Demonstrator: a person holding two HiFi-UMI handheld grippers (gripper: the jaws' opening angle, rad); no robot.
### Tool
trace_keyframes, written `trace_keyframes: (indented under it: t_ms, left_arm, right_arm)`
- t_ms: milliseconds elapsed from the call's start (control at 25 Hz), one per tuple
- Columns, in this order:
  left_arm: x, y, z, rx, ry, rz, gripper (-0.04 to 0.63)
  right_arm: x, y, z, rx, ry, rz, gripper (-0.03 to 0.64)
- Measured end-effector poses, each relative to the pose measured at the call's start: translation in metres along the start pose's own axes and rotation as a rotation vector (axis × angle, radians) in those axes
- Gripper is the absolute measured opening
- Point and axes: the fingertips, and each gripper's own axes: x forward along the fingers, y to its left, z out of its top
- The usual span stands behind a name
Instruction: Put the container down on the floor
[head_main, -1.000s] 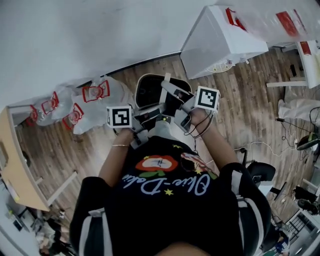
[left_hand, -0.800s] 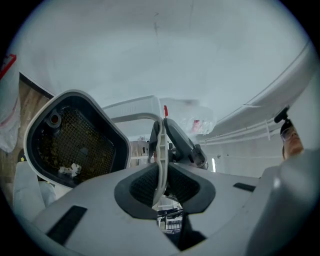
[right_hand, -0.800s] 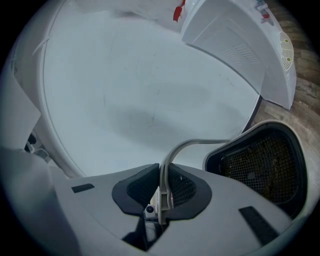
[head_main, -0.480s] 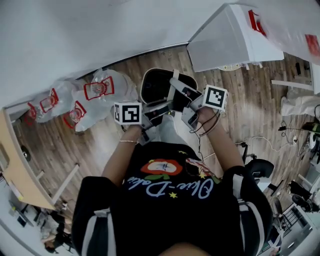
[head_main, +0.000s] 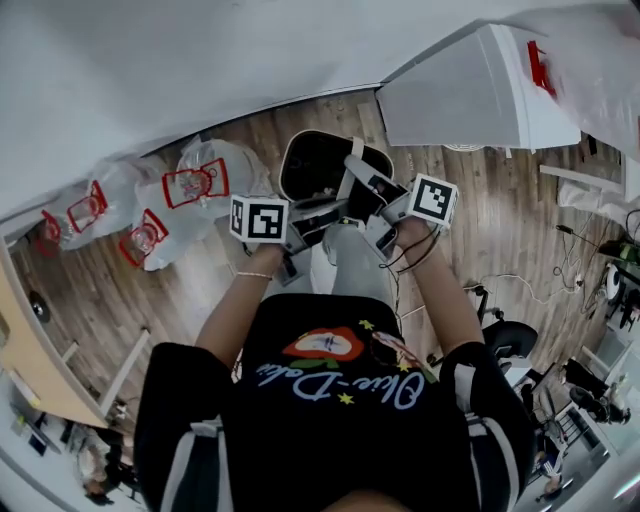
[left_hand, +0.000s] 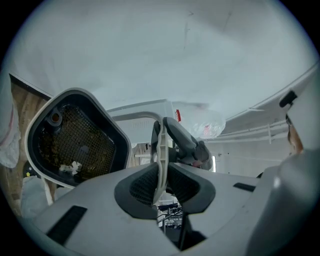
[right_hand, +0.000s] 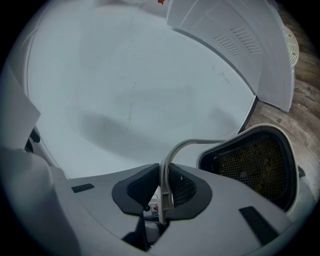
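Grip, left: a thin white handle (left_hand: 161, 145) is pinched between the pads of the left hand-held gripper (left_hand: 160, 180), the jaws being narrowed onto it.
Grip, right: the same handle (right_hand: 190, 142) is clamped between the pads of the right hand-held gripper (right_hand: 162, 192), the jaws likewise drawn in close.
Container: the white-rimmed container (head_main: 312, 165) with its dark mesh lining is hung by that handle just beyond both grippers, in front of the person's waist; its open mouth is turned up towards the head view, and a few scraps can be seen inside.
Floor: a wooden floor (head_main: 500, 240) is seen below; the container is judged not yet to be set on it.
Surroundings: plastic bags (head_main: 190, 185) lie to the left of the container and a white unit (head_main: 480, 95) stands to its right.
Method: both grips are best kept closed and lowered evenly so the container is not tipped; the bare boards between the bags and the unit should be aimed at, and the jaws opened only once the weight is taken by the floor.
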Motion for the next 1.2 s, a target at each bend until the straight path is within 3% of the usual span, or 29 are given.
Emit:
trace_keyframes:
  t_ms: [400,680,880,1200]
  left_arm:
    - [0.006,0.072,0.025,-0.052,-0.086,0.016,0.058]
    - [0.006,-0.014,-0.024,0.085,-0.203,0.044,0.061]
    - [0.005,-0.009,-0.02,0.053,-0.255,0.019,0.06]
    - [0.004,-0.008,-0.022,0.081,-0.278,0.04,0.061]
  right_arm:
    - [0.055,-0.058,0.01,0.017,0.103,-0.03,0.049]
    - [-0.017,0.019,-0.017,-0.132,0.159,0.041,0.051]
    - [-0.008,0.014,-0.016,-0.165,0.212,0.008,0.051]
    - [-0.006,0.018,-0.019,-0.203,0.253,0.007,0.051]
